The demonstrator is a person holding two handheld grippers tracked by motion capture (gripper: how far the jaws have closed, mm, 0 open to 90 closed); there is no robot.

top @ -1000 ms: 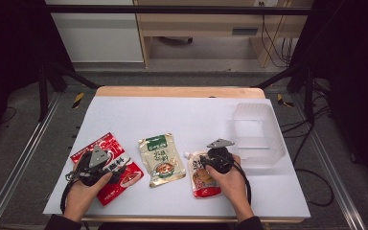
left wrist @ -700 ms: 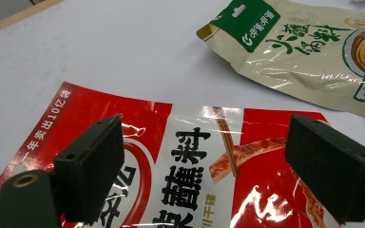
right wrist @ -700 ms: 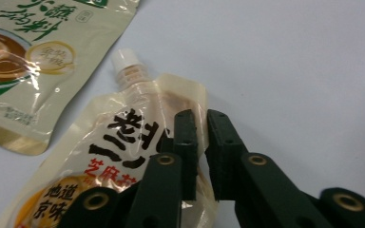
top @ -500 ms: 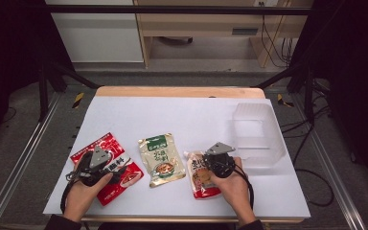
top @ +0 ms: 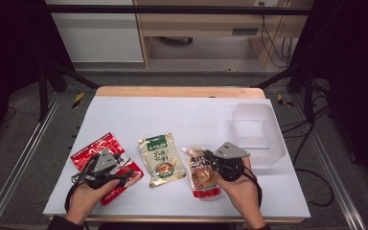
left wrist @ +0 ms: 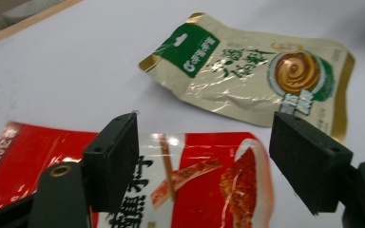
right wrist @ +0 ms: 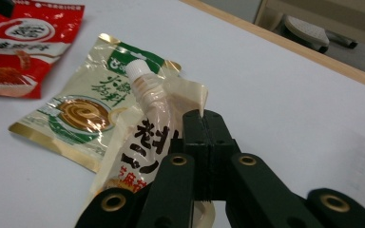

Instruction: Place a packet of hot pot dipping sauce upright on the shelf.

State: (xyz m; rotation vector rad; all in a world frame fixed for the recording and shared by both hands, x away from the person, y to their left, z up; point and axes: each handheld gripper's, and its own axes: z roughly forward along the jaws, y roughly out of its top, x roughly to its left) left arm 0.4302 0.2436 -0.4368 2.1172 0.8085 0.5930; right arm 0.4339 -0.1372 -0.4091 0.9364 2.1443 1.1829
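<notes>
Right tongs clamped shut on the edge of the spouted sauce pouch, lower middle of the high frame, pouch partly lifted off the white counter beside the green-and-gold pouch. Left tongs parted at the lower left, jaws just closing inward, straddling the red snack packet lying flat beneath, pads not yet pressing it. Clear plastic box parked at the right of the frame, well apart from both packets.
</notes>
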